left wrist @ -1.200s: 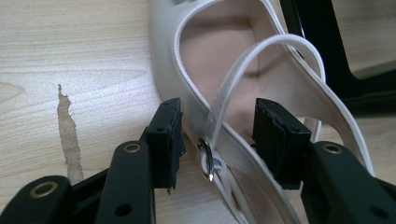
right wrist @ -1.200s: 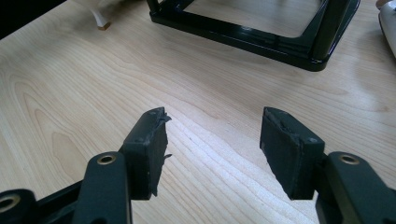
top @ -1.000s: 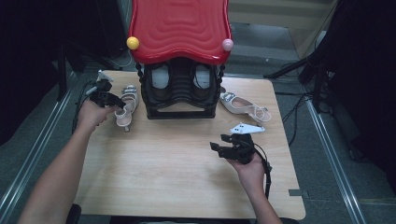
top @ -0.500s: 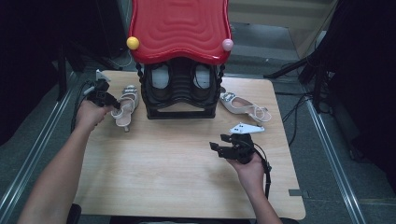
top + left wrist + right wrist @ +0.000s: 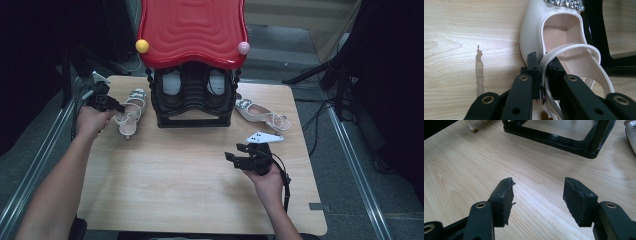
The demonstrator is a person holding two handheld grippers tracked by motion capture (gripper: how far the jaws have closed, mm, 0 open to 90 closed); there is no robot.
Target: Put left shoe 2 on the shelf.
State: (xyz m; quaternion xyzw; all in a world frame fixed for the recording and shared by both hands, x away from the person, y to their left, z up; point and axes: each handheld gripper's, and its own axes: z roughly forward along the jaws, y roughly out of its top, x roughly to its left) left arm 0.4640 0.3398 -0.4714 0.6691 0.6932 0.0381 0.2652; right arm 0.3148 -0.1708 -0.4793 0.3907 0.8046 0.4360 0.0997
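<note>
A white slingback shoe (image 5: 129, 112) with a jewelled toe lies at the table's left, beside a black shoe rack (image 5: 192, 107). My left gripper (image 5: 117, 107) has just been closing. Its jaws are now shut on the shoe's thin heel strap. In the left gripper view the strap (image 5: 571, 47) runs down between the pads of the left gripper (image 5: 543, 62), and the shoe (image 5: 536, 30) rests on the wood. My right gripper (image 5: 236, 152) hovers open over bare table, nothing between its jaws. The right gripper (image 5: 537, 192) faces the rack's base (image 5: 564, 141).
A second white shoe (image 5: 261, 114) lies right of the rack. The rack carries a red wavy top (image 5: 192, 30) with a yellow ball (image 5: 142, 46) and a pink ball (image 5: 243, 48), and holds a white pair (image 5: 172, 82). The wooden table (image 5: 190, 180) has dark floor around it.
The left gripper's jaws have narrowed at the shoe's strap, with the hand barely shifting. The right hand and both shoes have stayed put.
</note>
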